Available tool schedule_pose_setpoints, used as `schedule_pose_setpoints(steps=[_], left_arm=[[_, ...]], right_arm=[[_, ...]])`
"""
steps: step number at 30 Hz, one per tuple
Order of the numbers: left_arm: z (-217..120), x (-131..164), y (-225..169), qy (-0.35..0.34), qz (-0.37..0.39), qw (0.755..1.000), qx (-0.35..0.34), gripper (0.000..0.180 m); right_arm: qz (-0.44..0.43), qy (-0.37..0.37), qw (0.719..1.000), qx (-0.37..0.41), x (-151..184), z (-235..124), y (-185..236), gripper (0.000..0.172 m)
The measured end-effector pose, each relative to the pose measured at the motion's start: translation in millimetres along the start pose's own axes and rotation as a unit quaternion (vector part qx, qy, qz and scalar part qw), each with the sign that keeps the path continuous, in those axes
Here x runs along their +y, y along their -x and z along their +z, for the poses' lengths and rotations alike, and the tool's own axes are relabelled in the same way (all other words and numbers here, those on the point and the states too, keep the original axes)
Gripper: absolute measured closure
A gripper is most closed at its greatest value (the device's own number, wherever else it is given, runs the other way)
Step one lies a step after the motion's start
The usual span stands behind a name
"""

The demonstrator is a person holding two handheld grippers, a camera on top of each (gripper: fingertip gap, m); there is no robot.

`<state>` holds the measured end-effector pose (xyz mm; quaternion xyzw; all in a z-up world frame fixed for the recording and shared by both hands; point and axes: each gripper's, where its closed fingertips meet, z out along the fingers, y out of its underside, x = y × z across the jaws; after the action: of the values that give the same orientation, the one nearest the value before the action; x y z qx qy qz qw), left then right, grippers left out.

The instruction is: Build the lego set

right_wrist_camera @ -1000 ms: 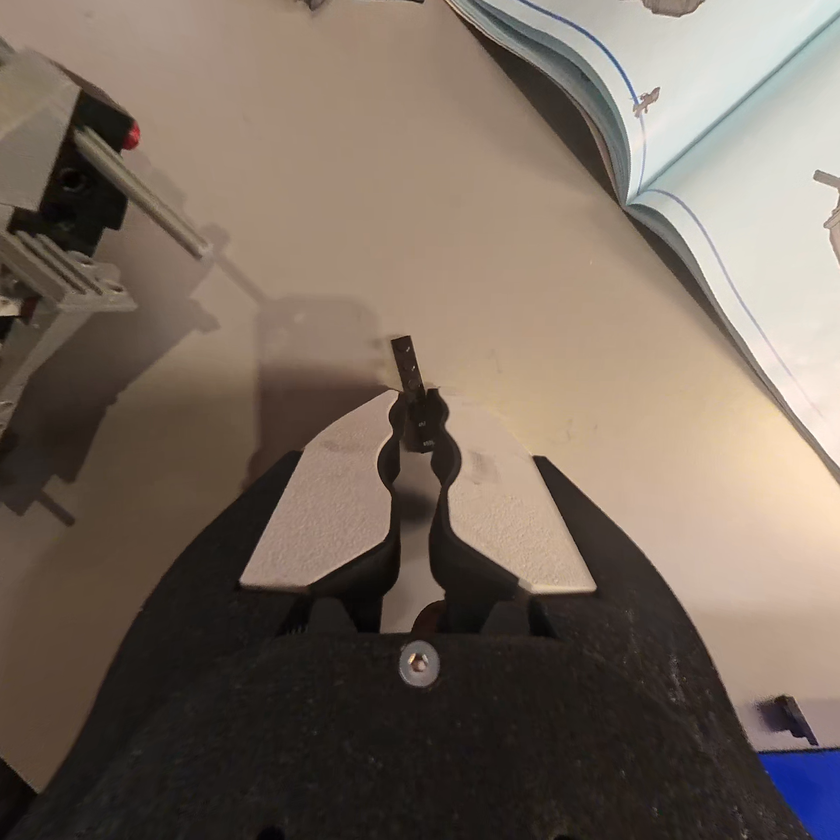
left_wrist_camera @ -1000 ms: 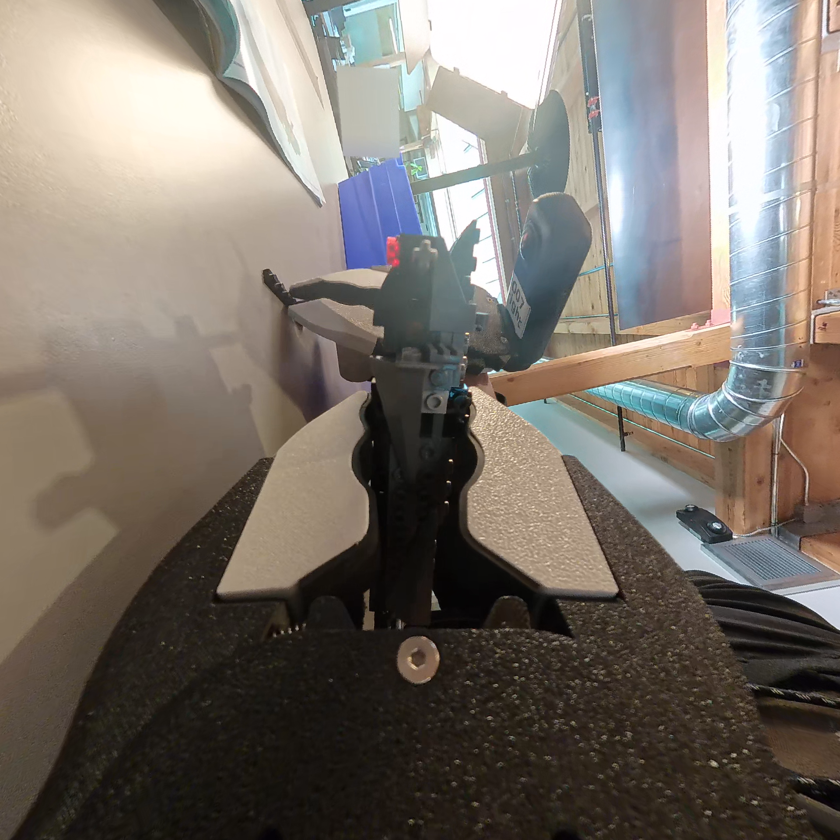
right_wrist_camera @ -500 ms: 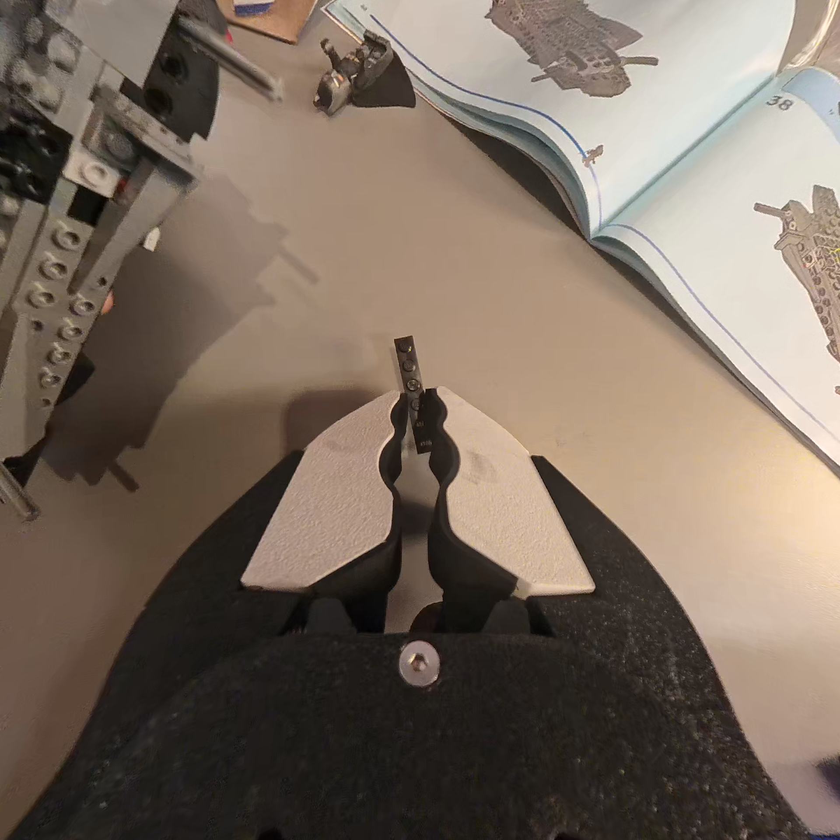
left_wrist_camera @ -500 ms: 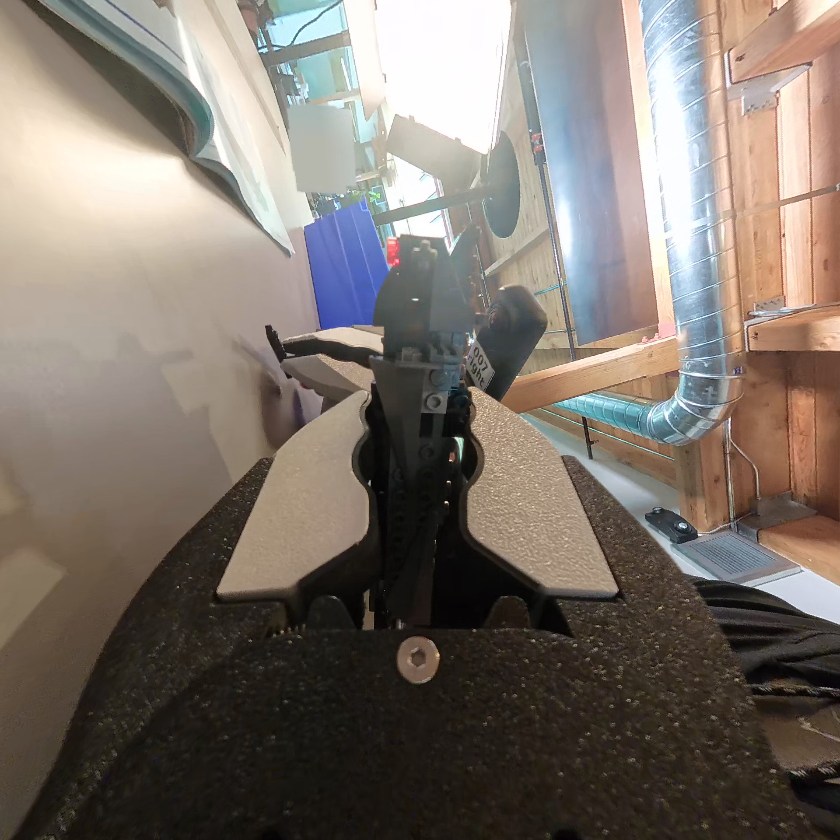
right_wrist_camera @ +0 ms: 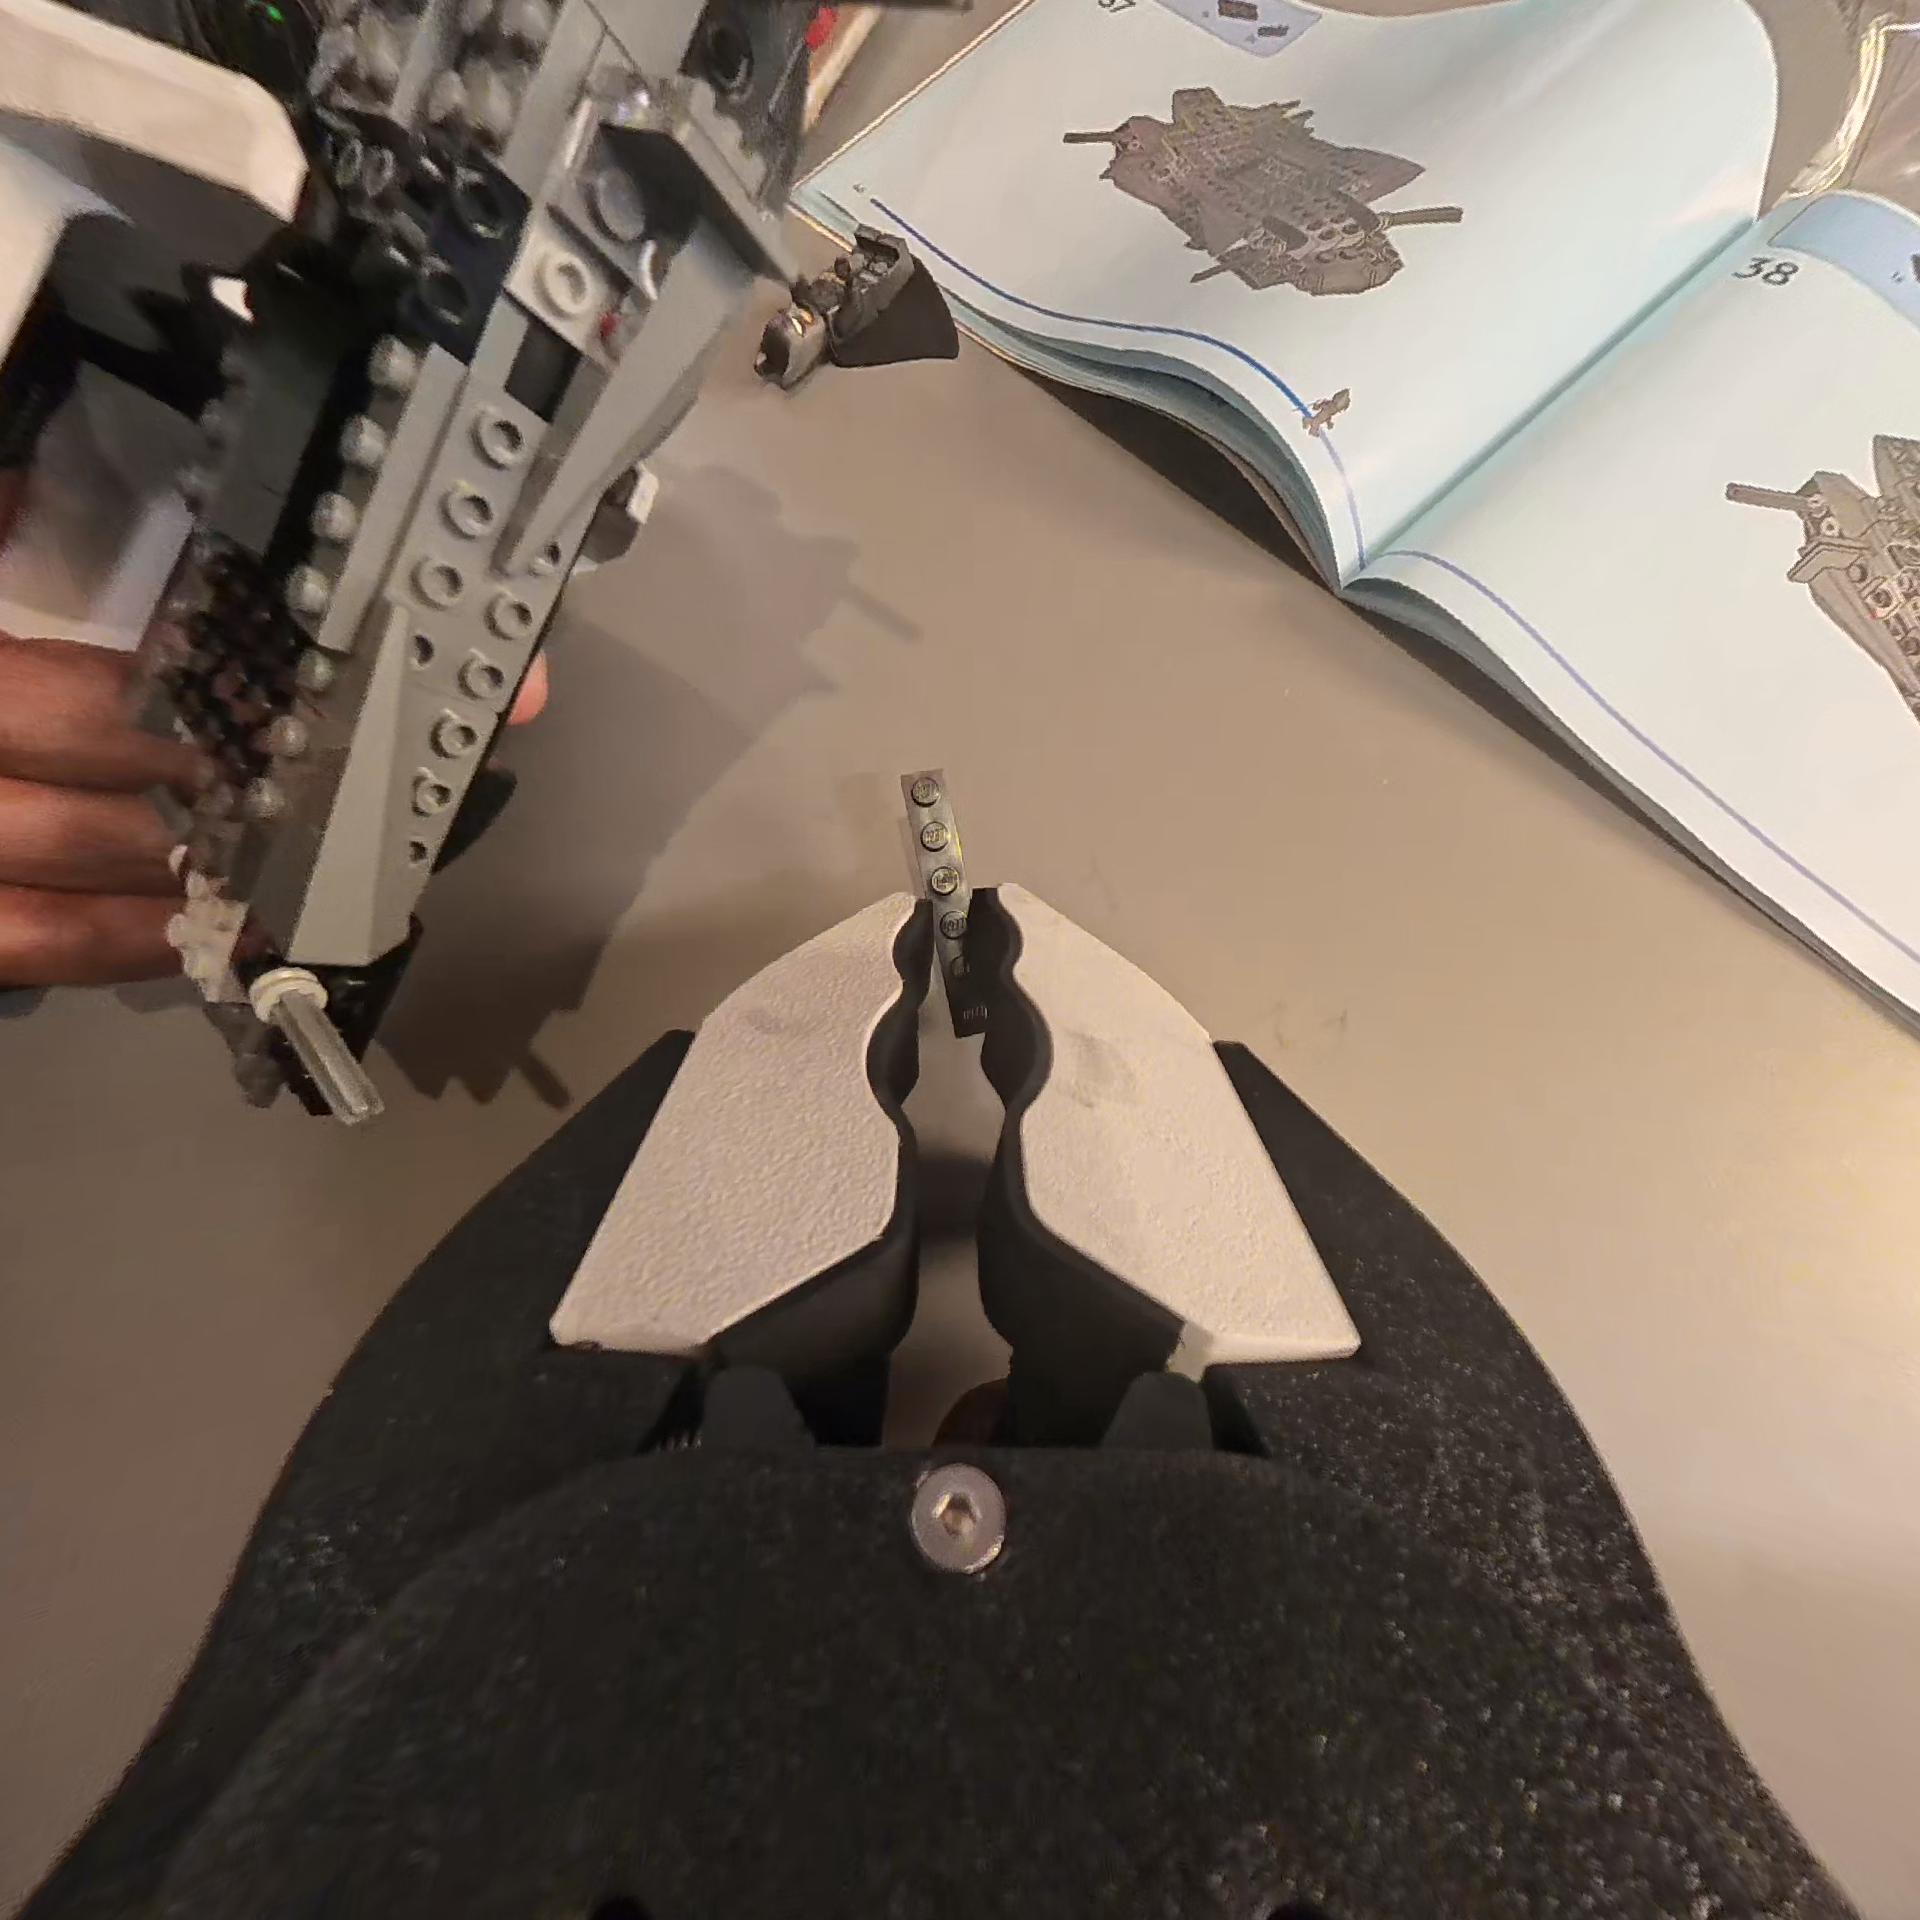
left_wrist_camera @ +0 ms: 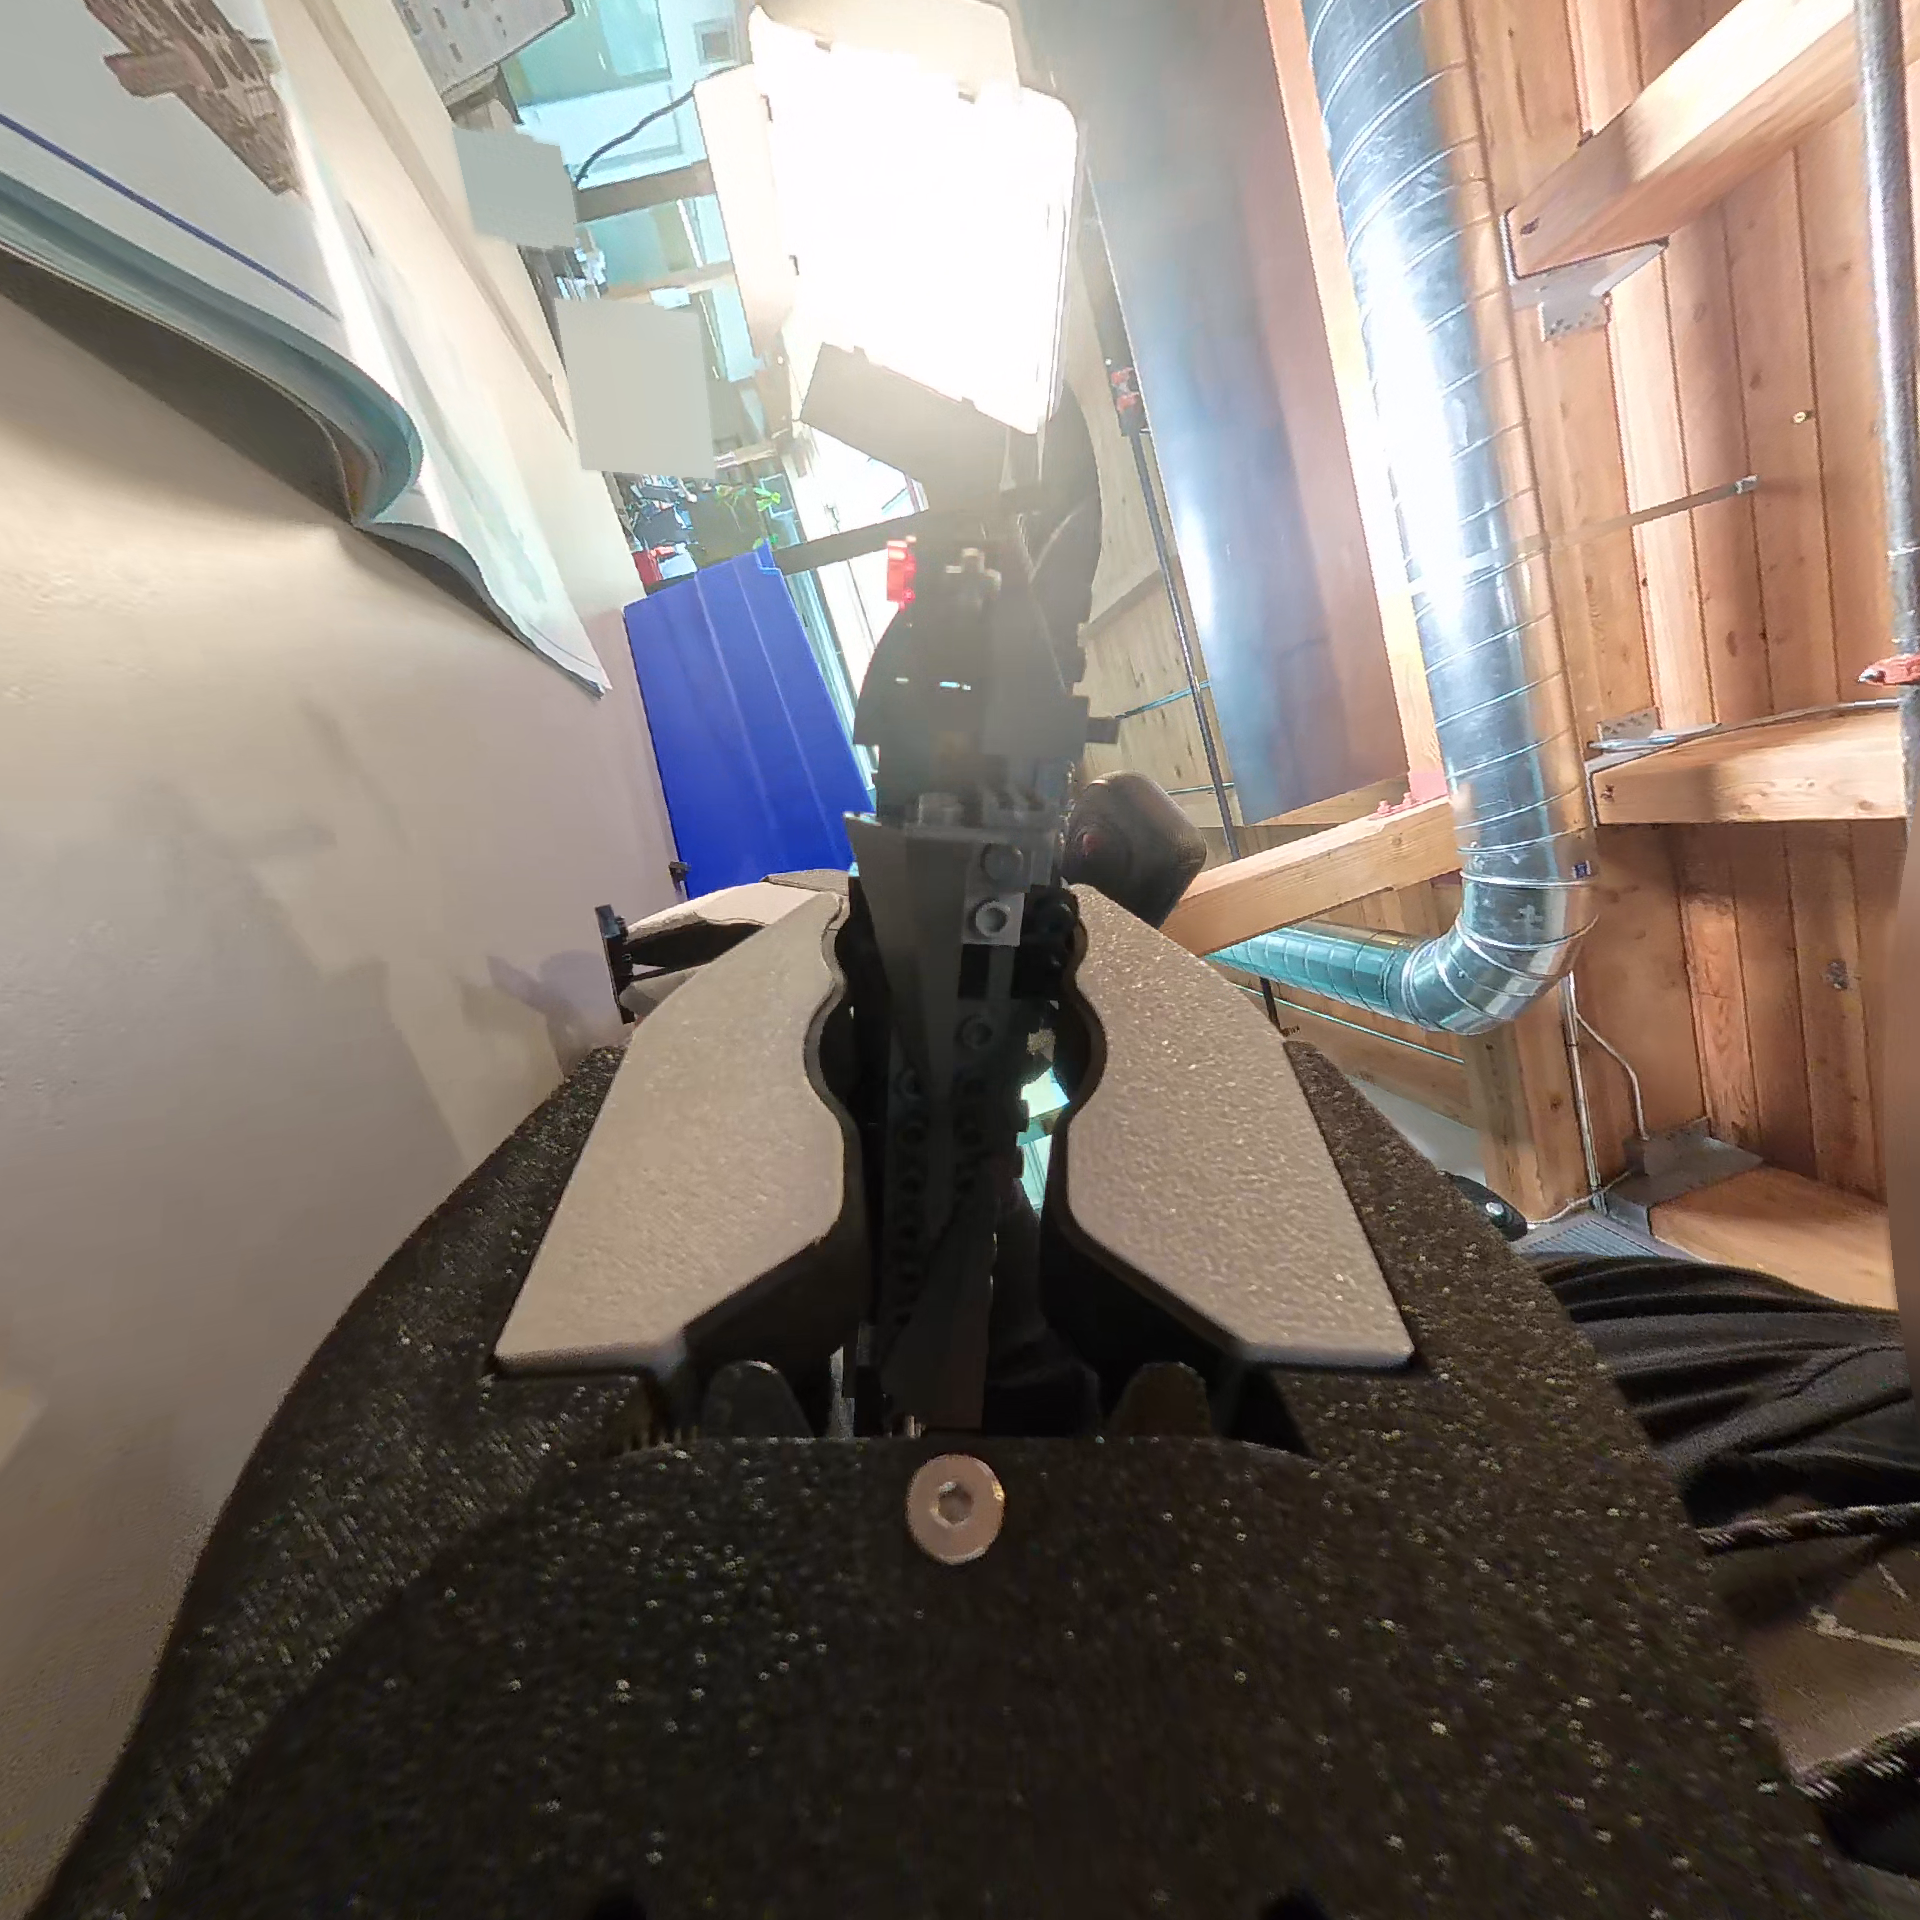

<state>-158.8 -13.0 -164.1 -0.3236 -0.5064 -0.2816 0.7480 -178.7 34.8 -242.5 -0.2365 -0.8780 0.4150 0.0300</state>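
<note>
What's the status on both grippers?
Left gripper clamped on grey brick model. Right gripper pinching thin dark plate above table. Booklet open nearby.

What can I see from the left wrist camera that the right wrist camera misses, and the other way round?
Only the left wrist view shows the room: a silver duct, wooden wall, bright lamp and blue bin.

Only the right wrist view shows a small brick part lying by the booklet, and a hand.

Both show the grey brick model in the left jaws, the black studded plate in the right jaws, the open instruction booklet and the table.
</note>
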Motion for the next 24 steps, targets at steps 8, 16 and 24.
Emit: schedule_pose_setpoints(steps=[8,16,24], left_arm=[[-2.2,-8.1,9.8,-0.017,-0.037,0.999,-0.012,0.146],[-1.8,-7.4,12.2,-0.014,-0.041,0.999,-0.018,0.145],[-2.7,-6.9,13.3,-0.015,-0.039,0.999,-0.024,0.145]], right_arm=[[0.037,-0.005,0.999,-0.016,-0.9,-0.8,-4.4,0.165],[0.039,-0.005,0.999,-0.017,-0.8,-0.4,-4.7,0.165],[0.032,-0.004,0.999,-0.01,-0.3,-0.2,-4.9,0.165]])
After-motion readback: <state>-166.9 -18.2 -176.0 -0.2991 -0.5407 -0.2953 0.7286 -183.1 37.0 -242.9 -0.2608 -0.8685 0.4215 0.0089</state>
